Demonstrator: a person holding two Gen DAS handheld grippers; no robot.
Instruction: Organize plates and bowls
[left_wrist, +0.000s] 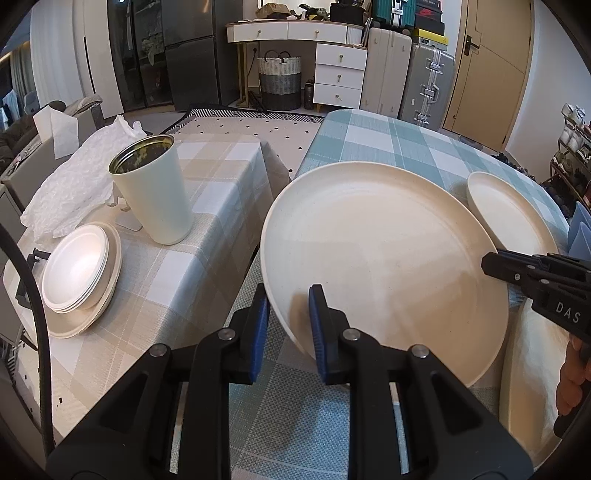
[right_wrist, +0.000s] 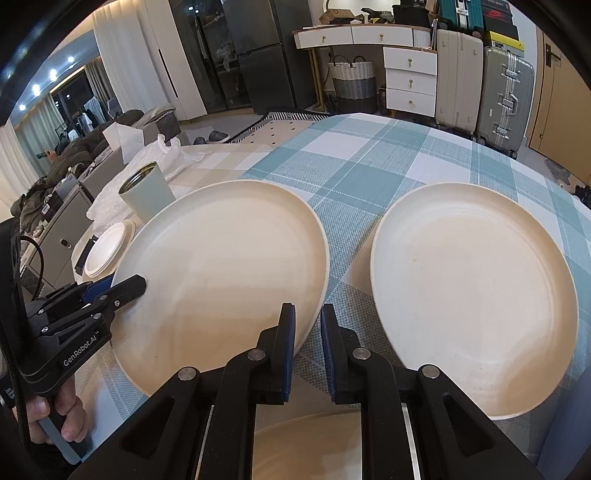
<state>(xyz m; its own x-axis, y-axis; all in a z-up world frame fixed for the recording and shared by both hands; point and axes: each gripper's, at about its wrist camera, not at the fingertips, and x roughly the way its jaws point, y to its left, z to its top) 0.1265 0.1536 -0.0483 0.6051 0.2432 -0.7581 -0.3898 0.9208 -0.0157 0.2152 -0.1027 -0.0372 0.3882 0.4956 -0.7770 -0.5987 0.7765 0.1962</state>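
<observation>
The left gripper (left_wrist: 286, 314) is clenched on the near-left rim of the large cream plate (left_wrist: 384, 258): one blue pad sits under the rim and the other on the inner face. The right gripper (right_wrist: 308, 332) is clamped on the same plate (right_wrist: 221, 280) at its right rim, so both claws carry it together, at about 7 o'clock and 4 o'clock of the plate as the left wrist view shows it.

The plate is over the blue checked tablecloth (left_wrist: 369, 136), and it seems tilted, with the near edge raised; whether the far edge touches the cloth I cannot tell from these fisheye views.

To do the step well, I think both hands should rise together and keep the plate level, because a pinch on a thin rim can slip if one side leads. The likely goal is the stack of bowls on a plate (left_wrist: 79, 277) at 9 o'clock, on the beige table.

The plate is round, so it has no real long axis; its open face points up and a little away from the person. Beyond it, at 2 o'clock, a second plate (right_wrist: 476, 295) lies flat on the cloth, just beside the first one but apart. The cream tumbler (left_wrist: 153, 192) stands upright behind the stack.
</observation>
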